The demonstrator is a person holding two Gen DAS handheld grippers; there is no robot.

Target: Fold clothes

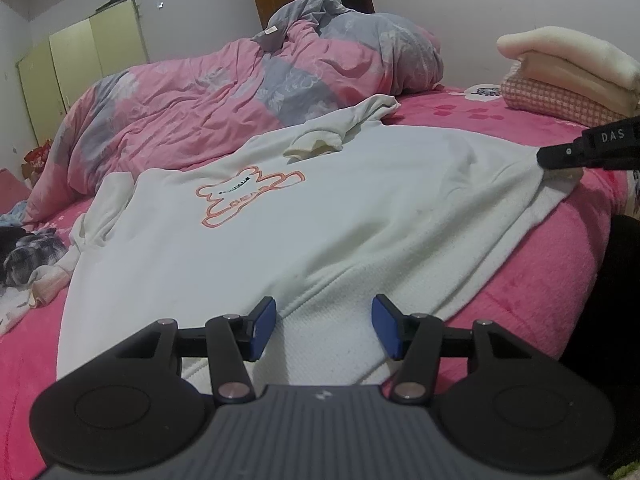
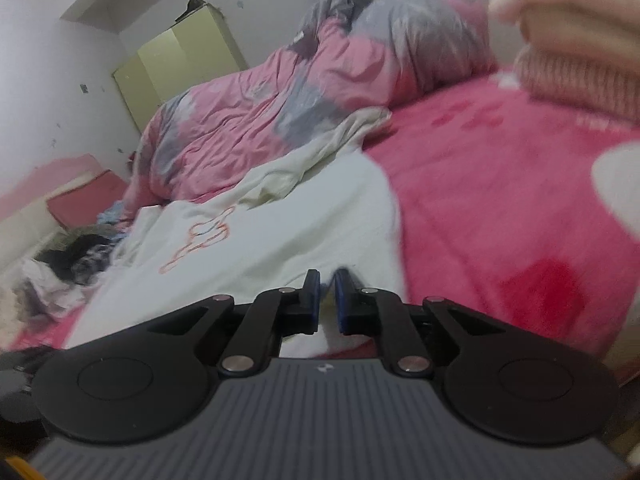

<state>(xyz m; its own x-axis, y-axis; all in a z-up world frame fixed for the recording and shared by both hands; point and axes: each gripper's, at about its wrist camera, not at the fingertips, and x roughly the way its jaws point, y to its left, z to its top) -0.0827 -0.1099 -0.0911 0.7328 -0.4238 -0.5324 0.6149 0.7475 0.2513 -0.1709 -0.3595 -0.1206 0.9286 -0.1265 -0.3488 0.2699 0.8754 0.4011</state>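
White fleece sweatshirt (image 1: 288,216) w/ orange bear outline lies flat on fuzzy pink bed (image 1: 520,292), near front edge. Left claw (image 1: 324,328) spread wide over ribbed hem; right claw (image 2: 328,300) pinches hem corner.

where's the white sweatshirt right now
The sweatshirt lies spread on the pink bed, in front of the pink and grey duvet. The right gripper pinches its edge, and the open left gripper hovers at its hem.
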